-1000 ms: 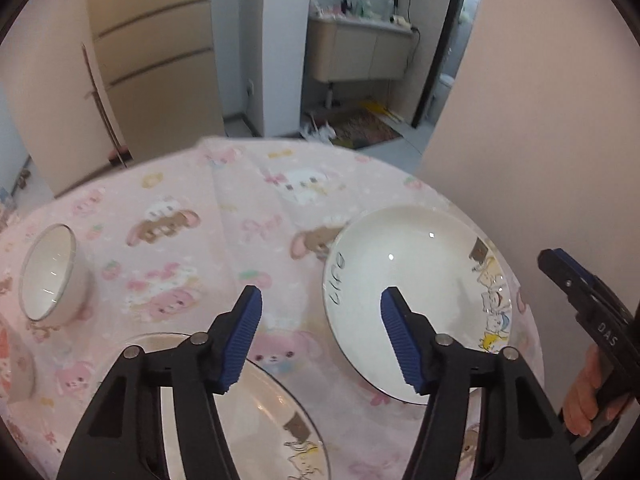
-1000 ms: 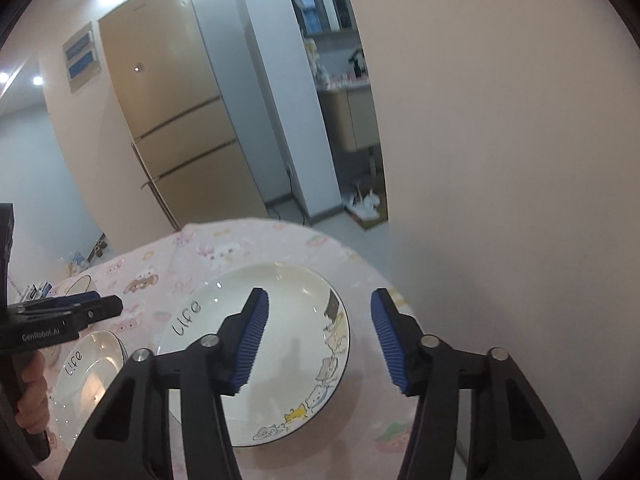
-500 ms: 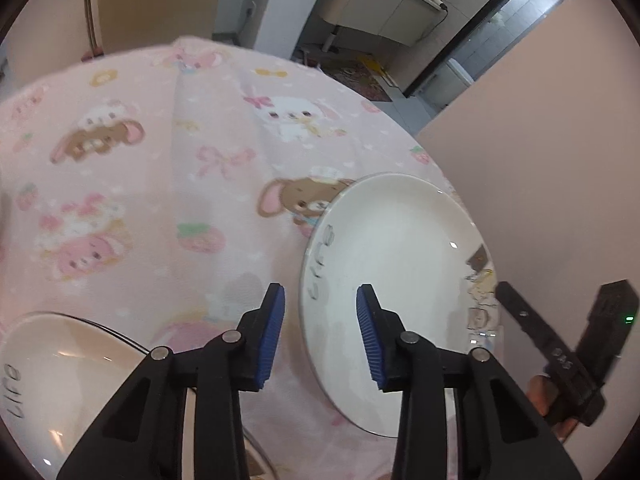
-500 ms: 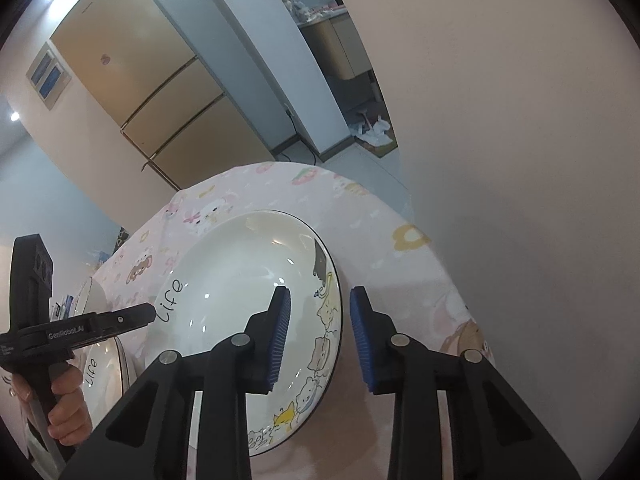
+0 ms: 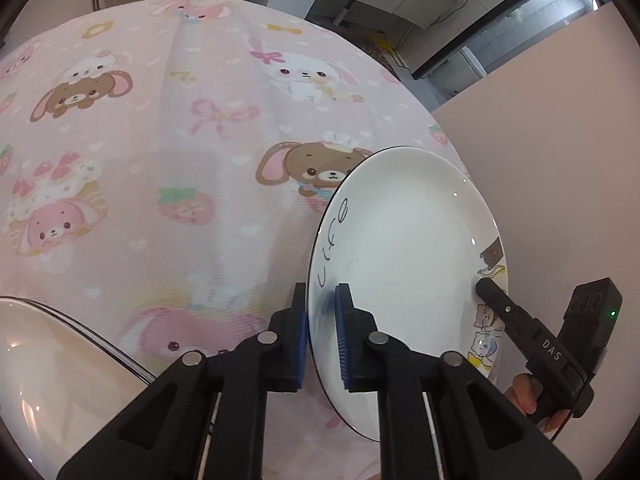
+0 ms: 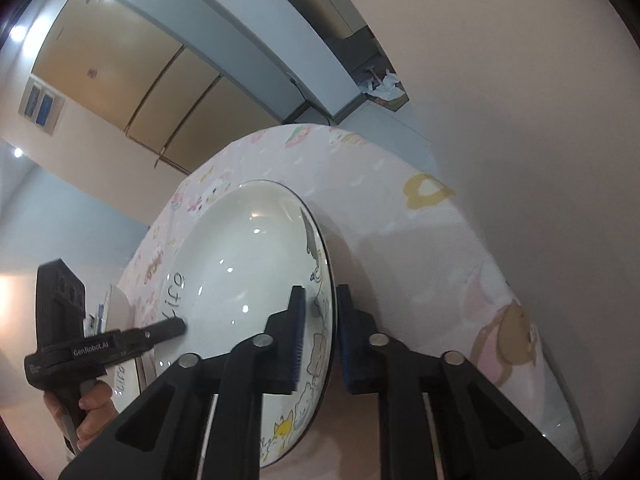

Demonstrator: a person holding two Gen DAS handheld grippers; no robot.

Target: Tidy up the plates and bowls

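Your left gripper (image 5: 321, 332) and right gripper (image 6: 320, 334) were closing their jaws on the plate (image 5: 404, 248), clamping opposite rims. You needed to lift both together, level, off the bench (image 5: 160, 184).

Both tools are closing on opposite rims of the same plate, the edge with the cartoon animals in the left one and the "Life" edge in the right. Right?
Swapped. In the left wrist view the left tool closes on the "Life" edge of the plate; in the right wrist view the right tool takes the cartoon-animal edge.
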